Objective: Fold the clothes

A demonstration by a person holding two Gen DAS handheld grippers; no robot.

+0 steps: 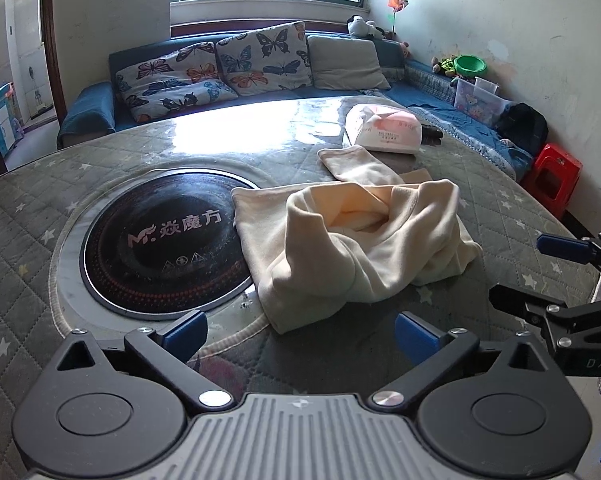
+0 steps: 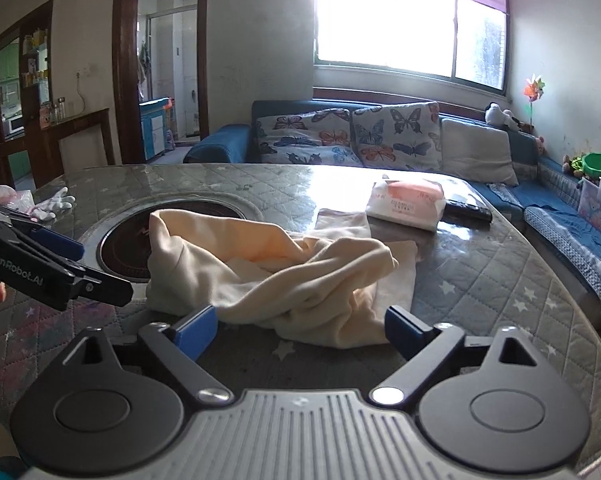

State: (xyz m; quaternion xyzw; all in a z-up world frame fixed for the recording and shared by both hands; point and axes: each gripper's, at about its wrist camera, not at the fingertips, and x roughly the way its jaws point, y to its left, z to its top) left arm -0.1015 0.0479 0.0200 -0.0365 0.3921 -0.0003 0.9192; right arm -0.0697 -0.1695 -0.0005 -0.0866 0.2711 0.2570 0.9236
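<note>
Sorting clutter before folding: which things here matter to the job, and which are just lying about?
For the job:
garment, crumpled
left tongs, open
right tongs, open

Lying about:
tissue pack
cooktop
gloves

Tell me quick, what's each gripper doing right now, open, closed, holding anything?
Left gripper: open, fingers spread, holding nothing; the cream garment lies ahead of it.
Right gripper: open, holding nothing, fingers spread just short of the garment's near edge.
</note>
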